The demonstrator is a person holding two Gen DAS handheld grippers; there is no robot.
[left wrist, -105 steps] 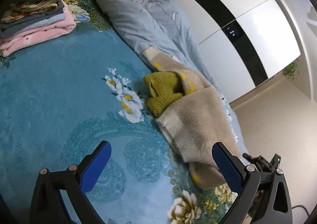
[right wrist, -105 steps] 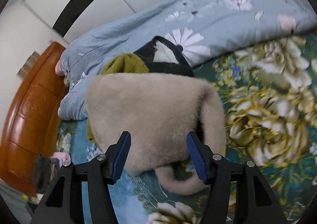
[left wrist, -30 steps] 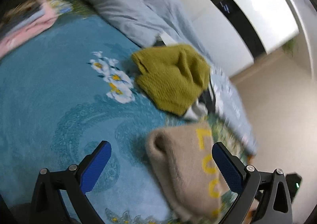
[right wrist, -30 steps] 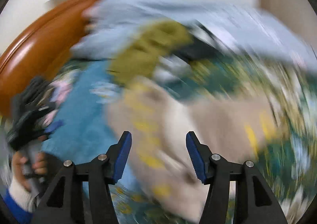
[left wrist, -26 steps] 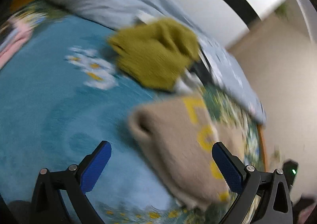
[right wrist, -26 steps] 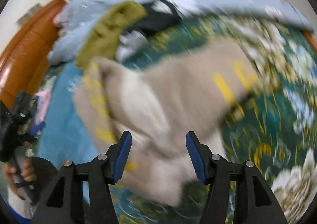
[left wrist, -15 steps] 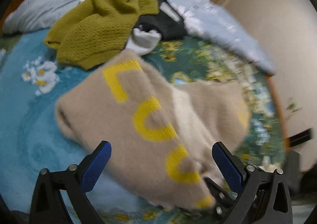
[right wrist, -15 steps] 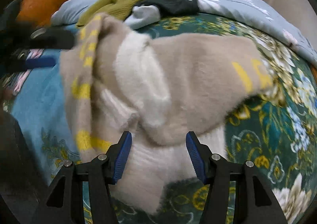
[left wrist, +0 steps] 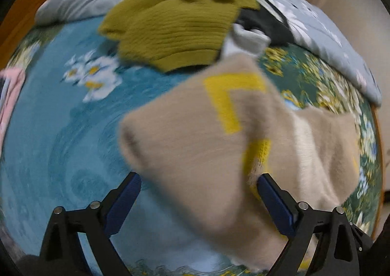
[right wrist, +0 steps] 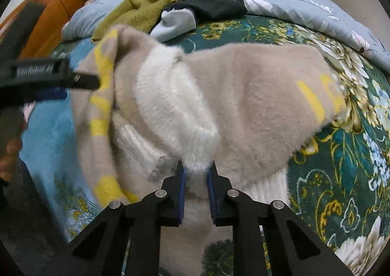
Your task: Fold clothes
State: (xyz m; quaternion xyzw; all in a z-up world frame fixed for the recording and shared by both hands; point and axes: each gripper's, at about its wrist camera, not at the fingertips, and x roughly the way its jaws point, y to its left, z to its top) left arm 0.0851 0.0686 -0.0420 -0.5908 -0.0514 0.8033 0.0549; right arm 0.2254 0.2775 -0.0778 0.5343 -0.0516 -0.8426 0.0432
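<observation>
sweater (right wrist: 243,95): fluffy beige, yellow letters, rumpled on bedspread (right wrist: 341,178) | right gripper (right wrist: 196,178): pinching white collar | left gripper (left wrist: 198,193): spread wide, holding nothing

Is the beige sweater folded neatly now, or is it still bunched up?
Bunched up. The beige sweater lies rumpled on the bed, its white collar sticking up, pinched by the right tongs.
</observation>
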